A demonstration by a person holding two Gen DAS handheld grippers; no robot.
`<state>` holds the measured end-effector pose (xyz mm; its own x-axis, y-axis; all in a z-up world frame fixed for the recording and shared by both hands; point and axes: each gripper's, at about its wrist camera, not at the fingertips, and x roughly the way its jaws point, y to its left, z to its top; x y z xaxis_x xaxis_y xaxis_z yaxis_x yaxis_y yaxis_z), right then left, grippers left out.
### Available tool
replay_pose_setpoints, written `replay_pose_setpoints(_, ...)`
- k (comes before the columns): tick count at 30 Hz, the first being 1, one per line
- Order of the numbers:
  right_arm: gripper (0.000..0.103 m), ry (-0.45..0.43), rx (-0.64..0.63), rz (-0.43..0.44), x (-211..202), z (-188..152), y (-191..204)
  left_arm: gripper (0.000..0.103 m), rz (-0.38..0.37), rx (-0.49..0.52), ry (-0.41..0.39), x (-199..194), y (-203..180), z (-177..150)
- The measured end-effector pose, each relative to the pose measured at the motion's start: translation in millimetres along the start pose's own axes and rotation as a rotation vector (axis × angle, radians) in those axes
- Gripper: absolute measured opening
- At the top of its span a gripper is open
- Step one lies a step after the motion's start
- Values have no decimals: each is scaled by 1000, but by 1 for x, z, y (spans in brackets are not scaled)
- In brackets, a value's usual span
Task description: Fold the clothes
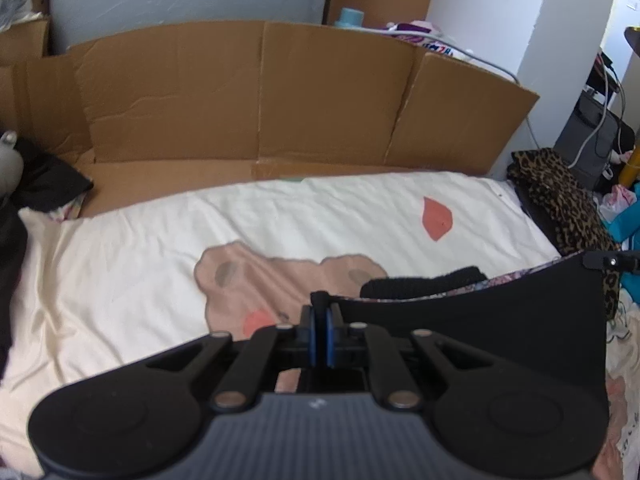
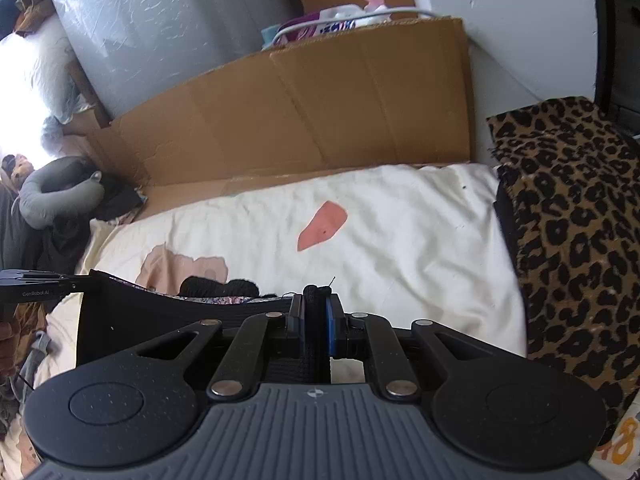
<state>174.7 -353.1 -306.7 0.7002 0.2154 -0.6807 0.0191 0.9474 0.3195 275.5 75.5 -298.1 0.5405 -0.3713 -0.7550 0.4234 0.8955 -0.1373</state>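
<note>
Both tools pinch the top edge of a black garment point(image 1: 500, 312), which hangs stretched between them above the bed point(image 1: 120, 280). The left hand-held gripper point(image 1: 319, 312) grips one corner and the right hand-held gripper point(image 2: 316, 308) the other, at 3 o'clock from the left. To fold well, I think both corners must stay level and the edge taut, then go down together toward 12 o'clock.

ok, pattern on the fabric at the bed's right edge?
Leopard print, black spots on tan fabric; clearest in the right wrist view.
</note>
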Motion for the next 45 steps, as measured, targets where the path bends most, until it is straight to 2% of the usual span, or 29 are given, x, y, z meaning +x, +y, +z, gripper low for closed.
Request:
replay_pose_setpoints(8,9,-9,27,-33,-2,7,-11,5,-7,29,-11,14,-7,15)
replay_pose_setpoints(19,9,23,39,-77,31,7,-25,5,4,8,54,56,10,17)
replay_pose_setpoints(31,9,76,8,-121,71,0,-32,6,12,49,141,105,14,5)
replay_pose_setpoints(38,10,106,-11,-134,88,-5,-35,7,23,37,154,115,16,4)
replay_pose_setpoints(40,11,116,-16,-136,92,-5,-35,16,43,38,160,112,13,5)
replay_pose_setpoints(42,14,118,-20,-137,93,-5,-34,19,65,41,169,109,11,6)
replay_pose_setpoints(45,15,104,-36,-143,87,-2,-28,18,70,57,170,98,6,7)
